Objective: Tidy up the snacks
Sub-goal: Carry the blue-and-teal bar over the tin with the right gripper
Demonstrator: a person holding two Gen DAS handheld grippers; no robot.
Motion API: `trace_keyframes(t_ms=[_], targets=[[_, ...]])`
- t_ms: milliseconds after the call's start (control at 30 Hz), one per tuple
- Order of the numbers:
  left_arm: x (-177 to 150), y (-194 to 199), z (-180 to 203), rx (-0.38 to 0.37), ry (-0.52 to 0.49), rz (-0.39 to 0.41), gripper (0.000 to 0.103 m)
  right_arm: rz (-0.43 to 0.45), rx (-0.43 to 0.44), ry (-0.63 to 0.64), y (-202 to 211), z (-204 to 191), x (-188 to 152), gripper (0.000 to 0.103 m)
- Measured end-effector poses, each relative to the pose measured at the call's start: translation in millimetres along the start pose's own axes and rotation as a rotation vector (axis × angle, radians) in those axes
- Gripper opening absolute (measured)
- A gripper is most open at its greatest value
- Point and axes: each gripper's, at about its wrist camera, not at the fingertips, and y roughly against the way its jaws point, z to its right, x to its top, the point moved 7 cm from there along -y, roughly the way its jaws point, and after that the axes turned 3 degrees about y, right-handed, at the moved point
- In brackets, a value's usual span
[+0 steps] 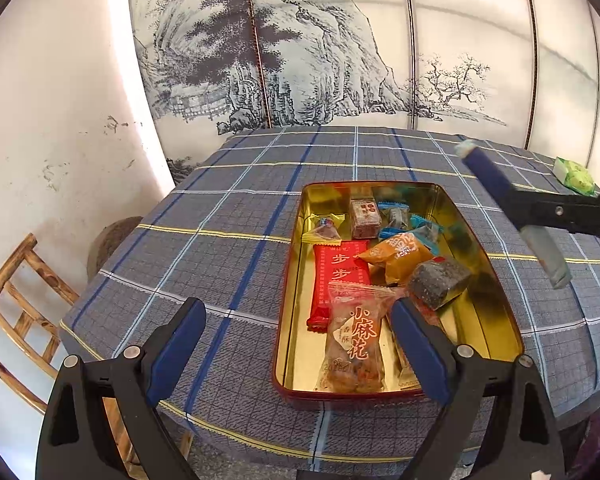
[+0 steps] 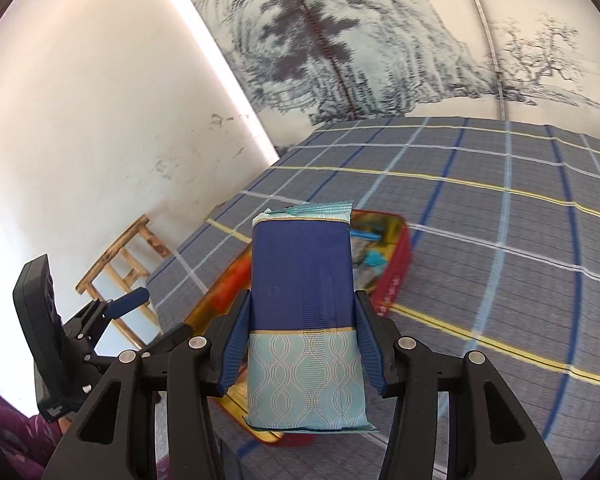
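The right gripper (image 2: 303, 344) squeezes a blue snack pack (image 2: 303, 312) in the air above the snack tin (image 1: 496, 280) on the desk (image 1: 220, 216). The left gripper (image 1: 296, 356) is wide open near the tin, holding nothing.

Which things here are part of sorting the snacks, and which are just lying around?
Part of the job:
- blue snack pack held in the right gripper
- red tin with gold inside, already holding wrapped snacks
- green packet on the far right of the tablecloth
- left gripper, open

Just lying about:
- wooden chair
- plaid tablecloth
- ink landscape screen
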Motion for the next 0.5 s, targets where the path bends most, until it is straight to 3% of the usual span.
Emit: trace_keyframes(t_ms=[500], targets=[[-19,-1,-17,-0.007,0.031,-0.006,0.096,-0.059,0.042,0.049,-45,-42,-3,0.051]])
